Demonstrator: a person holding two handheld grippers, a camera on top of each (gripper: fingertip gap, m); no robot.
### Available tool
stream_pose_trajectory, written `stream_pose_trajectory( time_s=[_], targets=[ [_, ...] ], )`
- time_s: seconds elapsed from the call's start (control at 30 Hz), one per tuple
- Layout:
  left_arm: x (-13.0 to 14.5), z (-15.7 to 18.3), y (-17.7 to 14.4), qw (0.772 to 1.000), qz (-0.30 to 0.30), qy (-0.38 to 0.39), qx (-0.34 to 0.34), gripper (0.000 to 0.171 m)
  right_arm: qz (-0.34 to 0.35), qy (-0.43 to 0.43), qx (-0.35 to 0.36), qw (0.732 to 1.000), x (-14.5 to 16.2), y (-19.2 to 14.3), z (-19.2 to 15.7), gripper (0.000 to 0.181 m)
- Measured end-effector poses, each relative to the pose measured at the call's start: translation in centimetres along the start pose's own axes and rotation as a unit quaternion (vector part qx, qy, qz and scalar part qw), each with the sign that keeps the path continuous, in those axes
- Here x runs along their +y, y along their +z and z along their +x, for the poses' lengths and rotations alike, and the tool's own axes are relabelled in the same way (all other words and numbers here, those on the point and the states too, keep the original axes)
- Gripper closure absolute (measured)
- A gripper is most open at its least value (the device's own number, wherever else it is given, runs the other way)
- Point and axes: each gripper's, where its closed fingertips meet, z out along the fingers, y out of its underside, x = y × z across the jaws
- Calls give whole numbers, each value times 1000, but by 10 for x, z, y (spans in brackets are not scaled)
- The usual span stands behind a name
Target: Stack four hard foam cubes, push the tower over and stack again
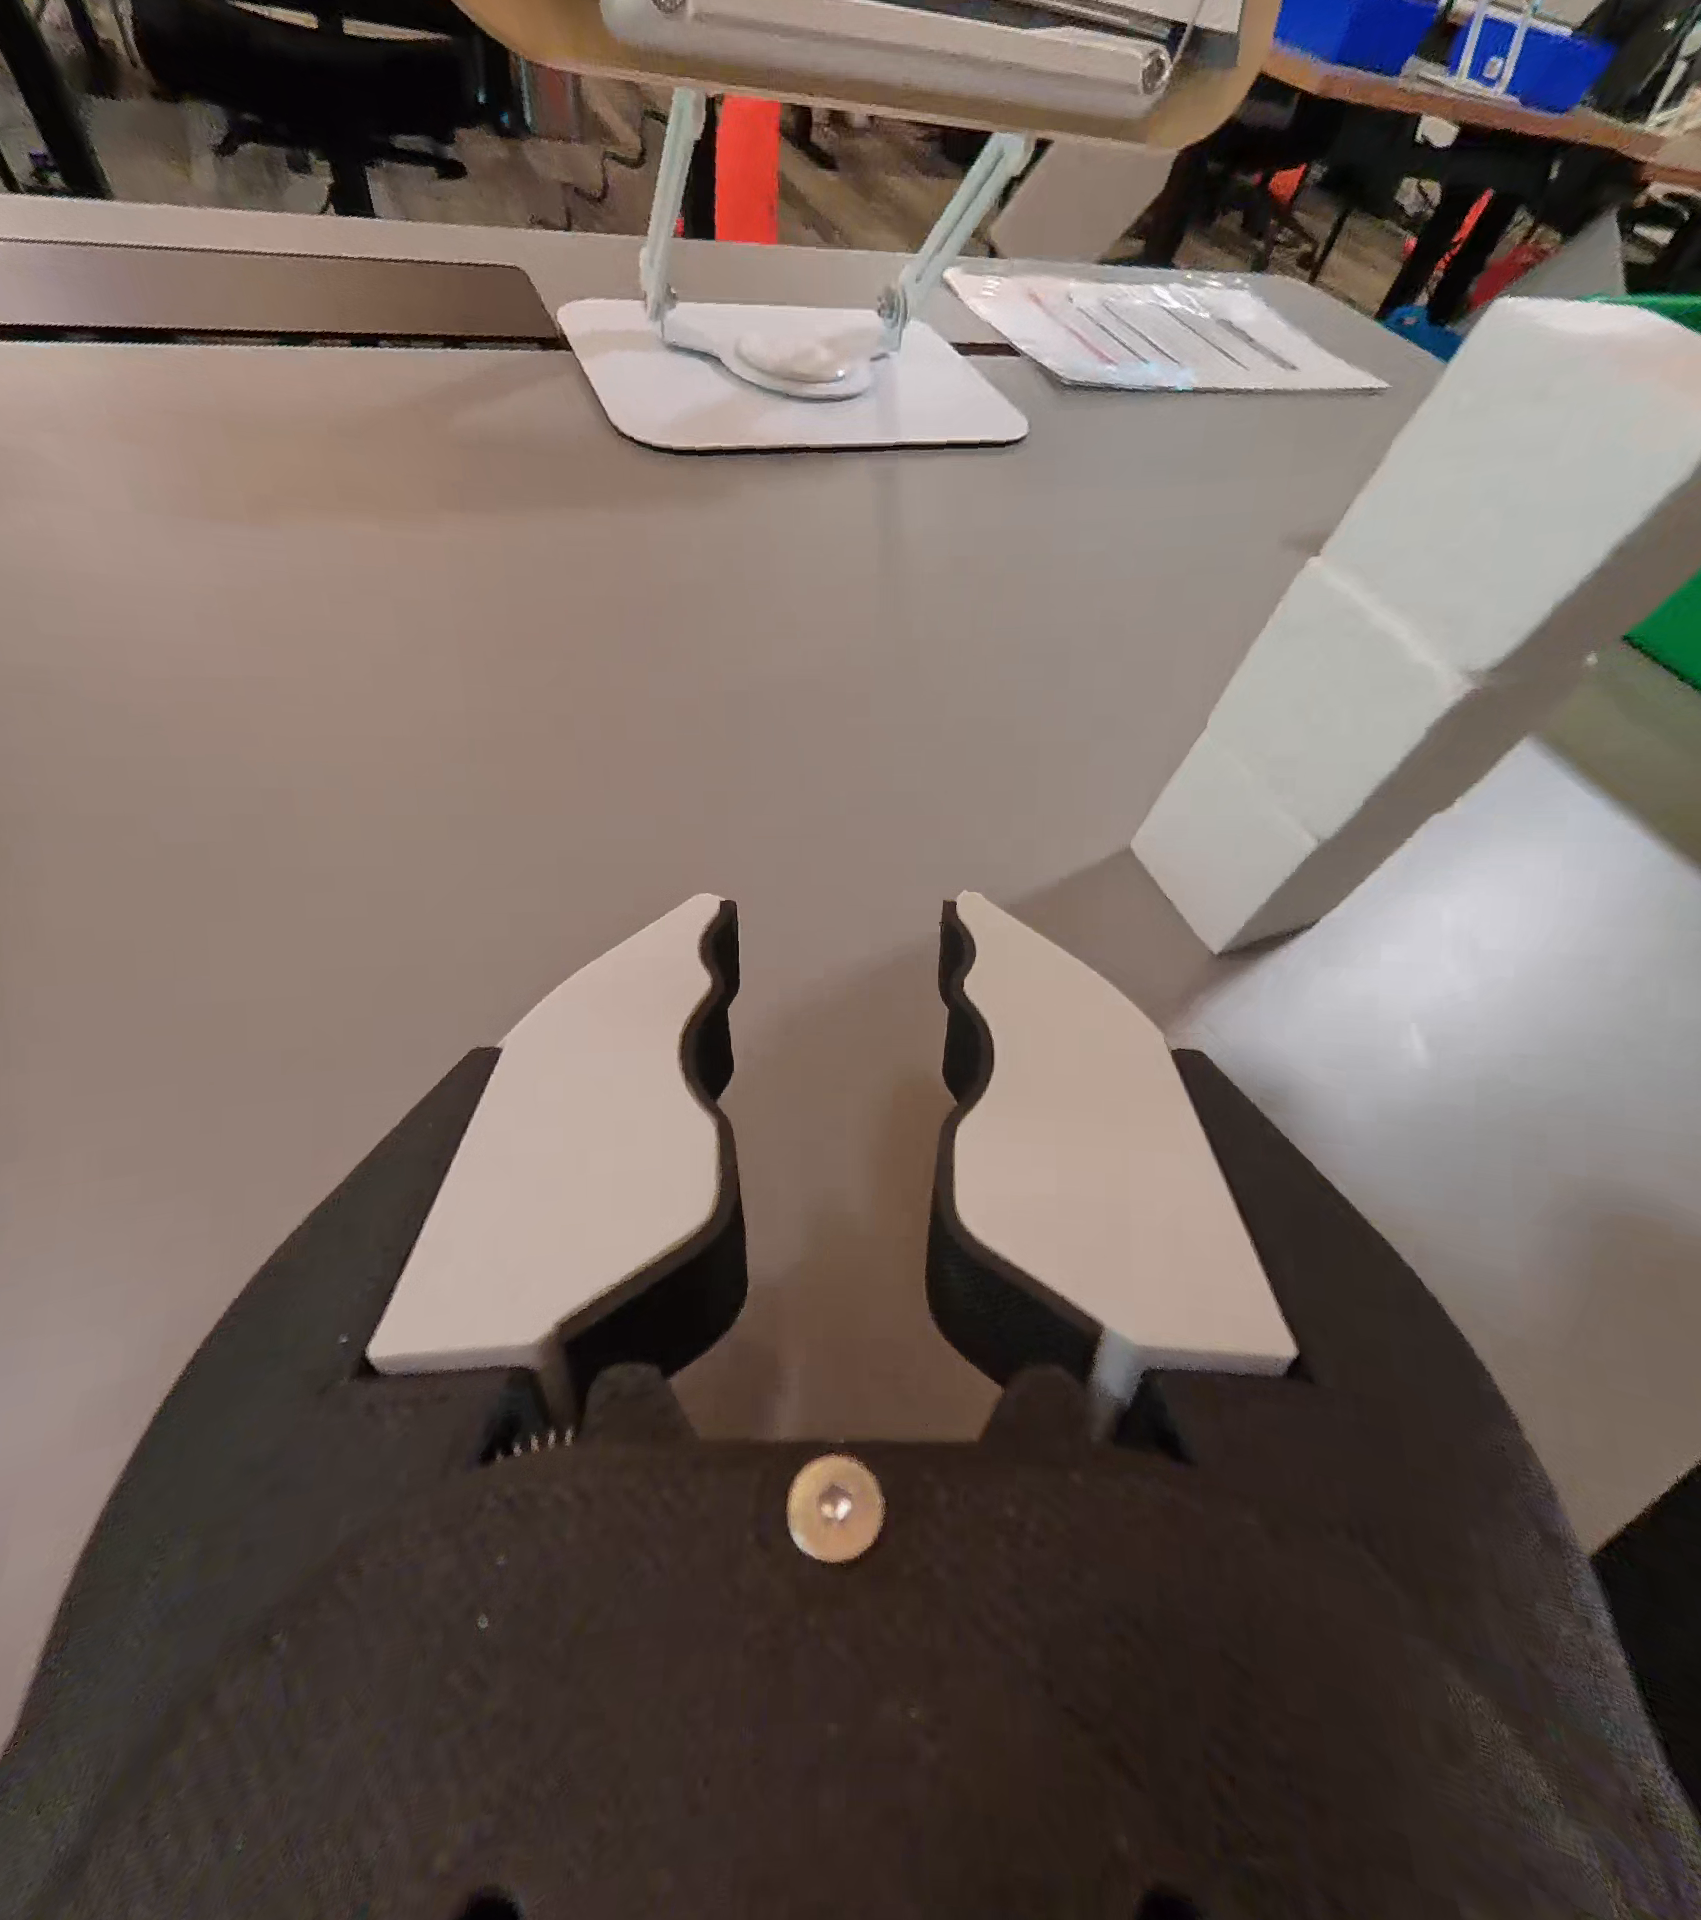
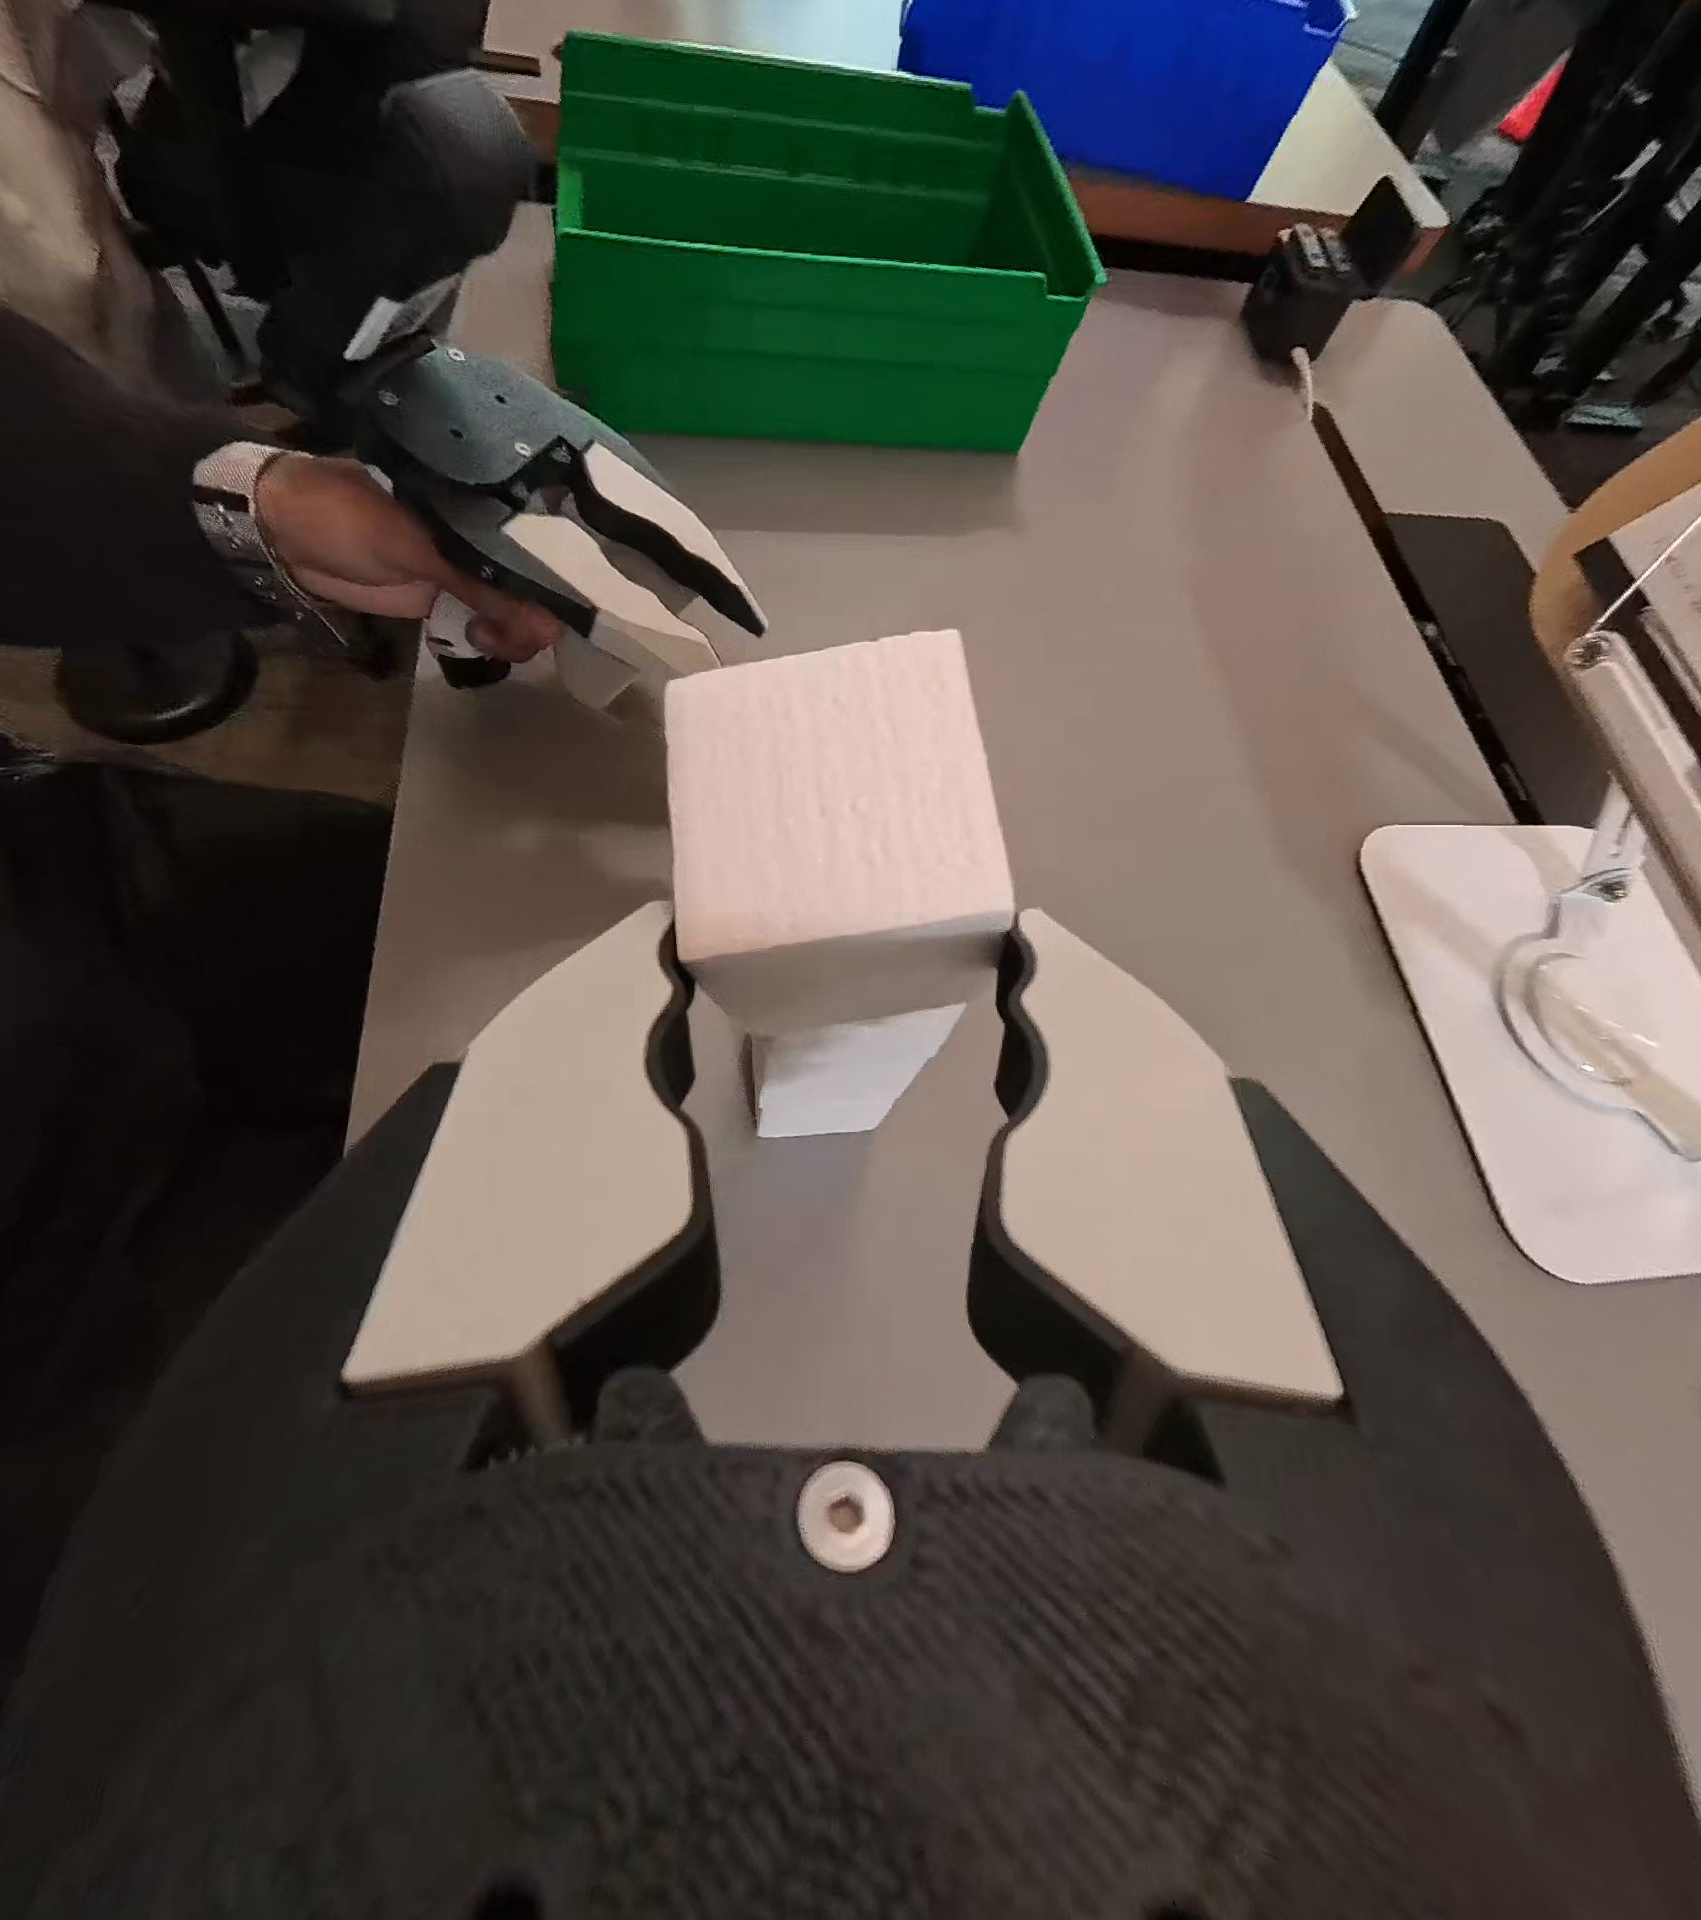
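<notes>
A stack of white foam cubes (image 1: 1365,665) stands on the grey table (image 1: 410,675), to the right of my left gripper. My left gripper (image 1: 840,914) is open and empty above the bare table top. It also shows in the right wrist view (image 2: 732,634), held in a hand, its tips close to the far left corner of the top cube. My right gripper (image 2: 846,945) looks down on the stack. Its fingertips (image 2: 664,940) press both sides of the top foam cube (image 2: 825,790). A lower cube (image 2: 825,1086) shows beneath it.
A green bin (image 2: 804,312) stands at the far end of the table with a blue bin (image 2: 1116,83) behind it. A stand on a white base plate (image 2: 1511,1060) is at the right; it also shows in the left wrist view (image 1: 794,384). A plastic packet (image 1: 1158,332) lies beside it. A small black device (image 2: 1303,291) sits far right. Spacing between my two grippers at the tips: around 20 cm.
</notes>
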Motion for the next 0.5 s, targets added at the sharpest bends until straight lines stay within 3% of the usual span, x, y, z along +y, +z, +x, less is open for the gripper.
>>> stream_pose_trajectory(
  time_s=[0.3, 0.5],
  targets=[
    [2, -14, -15, 995, 4, -93, 23, 133, 7, 25, -24, 999, 5, 9, 10, 124],
    [4, -15, -15, 997, 1, -82, 15, 133, -2, 36, -32, 999, 8, 14, 8, 124]
  ],
)
